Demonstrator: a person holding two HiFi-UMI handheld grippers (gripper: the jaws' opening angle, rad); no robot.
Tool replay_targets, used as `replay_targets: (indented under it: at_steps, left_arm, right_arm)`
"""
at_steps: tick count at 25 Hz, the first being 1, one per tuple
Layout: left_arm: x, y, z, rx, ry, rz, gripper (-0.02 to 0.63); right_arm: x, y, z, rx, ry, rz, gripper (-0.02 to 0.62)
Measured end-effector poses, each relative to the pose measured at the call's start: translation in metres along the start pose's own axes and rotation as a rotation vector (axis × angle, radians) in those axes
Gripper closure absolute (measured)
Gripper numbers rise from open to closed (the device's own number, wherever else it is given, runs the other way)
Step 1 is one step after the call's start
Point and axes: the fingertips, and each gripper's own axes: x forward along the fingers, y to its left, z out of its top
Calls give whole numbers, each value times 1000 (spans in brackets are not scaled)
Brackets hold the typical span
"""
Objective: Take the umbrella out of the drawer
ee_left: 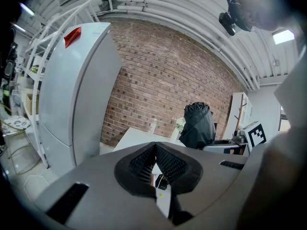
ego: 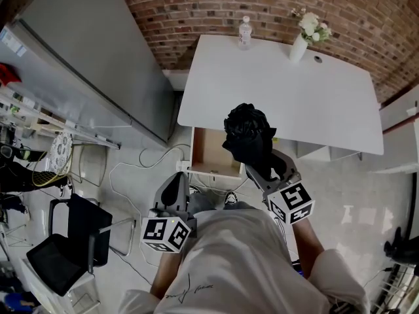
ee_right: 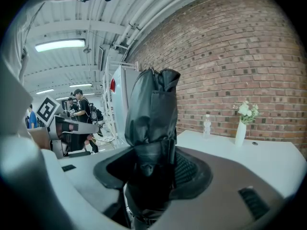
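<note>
The black folded umbrella (ego: 247, 136) is held up in the air, in front of the white table's near edge and above the open wooden drawer (ego: 213, 154). My right gripper (ego: 263, 169) is shut on its lower part. In the right gripper view the umbrella (ee_right: 152, 114) stands upright between the pads of the right gripper (ee_right: 151, 171). My left gripper (ego: 177, 180) hangs lower at the left, close to the person's body, with nothing in it. In the left gripper view the left gripper (ee_left: 154, 150) has its jaws together, and the umbrella (ee_left: 197, 126) shows off to the right.
A white table (ego: 281, 90) stands against the brick wall, carrying a water bottle (ego: 245, 33) and a white vase of flowers (ego: 301, 41). A tall grey cabinet (ego: 85, 51) stands at the left, a black chair (ego: 65, 241) at the lower left. Cables lie on the floor.
</note>
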Motion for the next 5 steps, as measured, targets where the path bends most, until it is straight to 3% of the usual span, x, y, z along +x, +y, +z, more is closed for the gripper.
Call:
replay_targets:
  at_steps: [5]
  left_arm:
    - [1,-4,-1,1,1,-6,589]
  right_arm:
    - [-2,1,-2,1,3,7,365]
